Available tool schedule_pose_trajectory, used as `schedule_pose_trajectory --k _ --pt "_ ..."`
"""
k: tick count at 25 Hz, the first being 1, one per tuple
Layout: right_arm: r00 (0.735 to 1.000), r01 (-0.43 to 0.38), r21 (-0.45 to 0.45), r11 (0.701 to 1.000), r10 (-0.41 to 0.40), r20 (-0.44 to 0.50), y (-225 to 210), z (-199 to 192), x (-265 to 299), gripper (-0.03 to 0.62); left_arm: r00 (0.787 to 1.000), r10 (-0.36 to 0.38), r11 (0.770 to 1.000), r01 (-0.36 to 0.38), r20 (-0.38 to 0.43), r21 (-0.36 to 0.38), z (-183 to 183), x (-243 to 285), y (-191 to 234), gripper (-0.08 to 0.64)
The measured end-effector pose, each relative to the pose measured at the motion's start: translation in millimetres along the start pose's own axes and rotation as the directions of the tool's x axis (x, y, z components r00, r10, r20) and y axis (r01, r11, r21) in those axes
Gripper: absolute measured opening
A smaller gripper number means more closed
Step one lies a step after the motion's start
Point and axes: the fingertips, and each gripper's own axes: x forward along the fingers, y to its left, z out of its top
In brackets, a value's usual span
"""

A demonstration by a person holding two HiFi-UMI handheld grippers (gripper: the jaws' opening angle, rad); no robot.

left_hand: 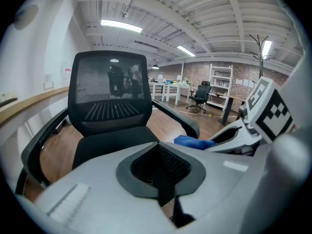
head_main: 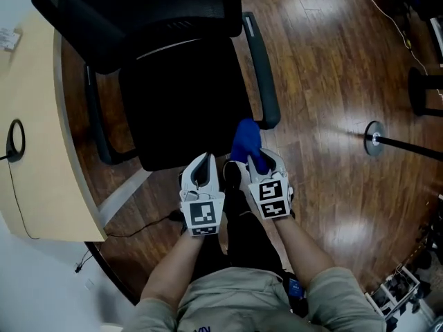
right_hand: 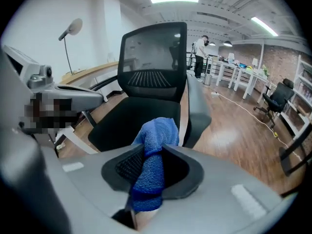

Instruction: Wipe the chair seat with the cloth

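Jaws of the right gripper [right_hand: 152, 174] are squeezing the blue cloth [head_main: 246, 141], and its loose end is poking out in front. Jaws of the left gripper [left_hand: 160, 172] are looking closed and empty, I think. Ahead of the right jaws, the chair seat [head_main: 183, 106] is lying lower down and a bit left.

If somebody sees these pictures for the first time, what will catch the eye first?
The bright blue cloth, clamped in the right gripper, just before the black office chair. Then that chair itself, large and dark, on a glossy wooden floor beside a pale desk.
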Motion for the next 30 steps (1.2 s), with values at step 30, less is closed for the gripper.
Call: schedule_pose_trajectory --k 30 --pt "0.756 -0.478 -0.604 0.637 0.649 0.086 462.5 240.1 -112.1 0.089 0.798 0.593 0.785 -0.546 0.105 -0.292 50.7 -385.7 284.4 0.005"
